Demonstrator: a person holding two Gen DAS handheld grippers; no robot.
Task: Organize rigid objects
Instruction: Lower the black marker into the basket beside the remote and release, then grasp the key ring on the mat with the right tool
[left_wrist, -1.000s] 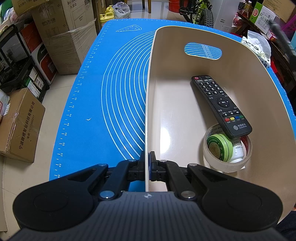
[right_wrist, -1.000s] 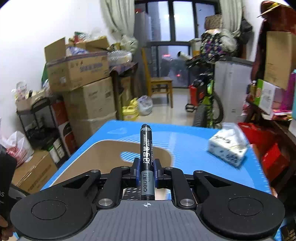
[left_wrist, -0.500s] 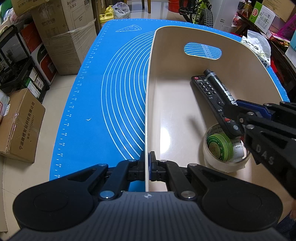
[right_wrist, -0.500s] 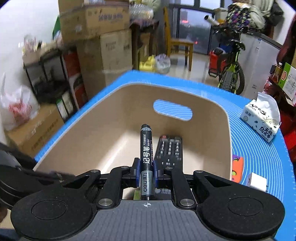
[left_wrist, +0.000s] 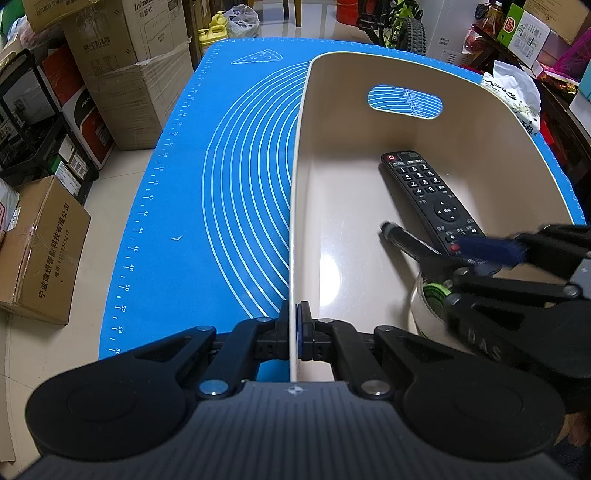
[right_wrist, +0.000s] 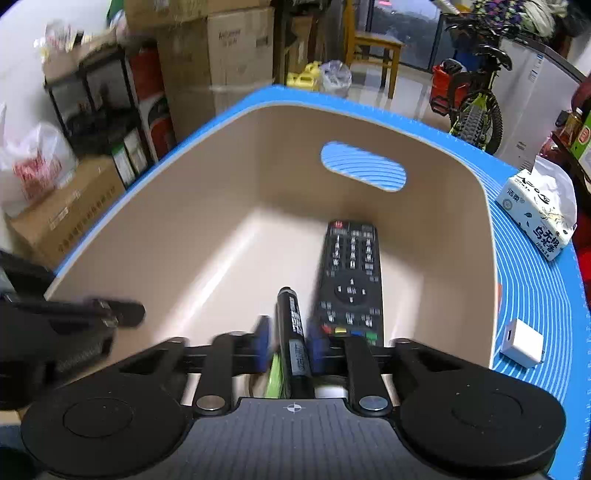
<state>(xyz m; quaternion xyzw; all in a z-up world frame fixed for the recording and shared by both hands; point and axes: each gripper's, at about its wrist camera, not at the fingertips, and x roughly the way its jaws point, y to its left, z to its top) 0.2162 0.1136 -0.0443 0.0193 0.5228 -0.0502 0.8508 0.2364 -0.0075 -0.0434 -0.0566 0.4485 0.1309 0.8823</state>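
Note:
A beige bin (left_wrist: 369, 229) (right_wrist: 192, 236) stands on the blue mat (left_wrist: 207, 206). My left gripper (left_wrist: 294, 332) is shut on the bin's near rim. Inside lie a black remote (left_wrist: 430, 197) (right_wrist: 351, 280) and a tape roll (left_wrist: 432, 310) with a green tin. My right gripper (right_wrist: 286, 341) (left_wrist: 480, 254) is low inside the bin with its jaws parted, blurred. The black marker (right_wrist: 293, 332) (left_wrist: 410, 242) lies between them beside the remote, no longer clamped.
A tissue pack (right_wrist: 535, 214) and a small white charger (right_wrist: 522, 341) lie on the mat right of the bin. Cardboard boxes (left_wrist: 40, 243) and a rack stand on the floor to the left. A bicycle (right_wrist: 472, 99) stands beyond the table.
My right gripper came down into the bin with the marker and its jaws have opened off it. My left gripper has kept its hold on the bin rim.

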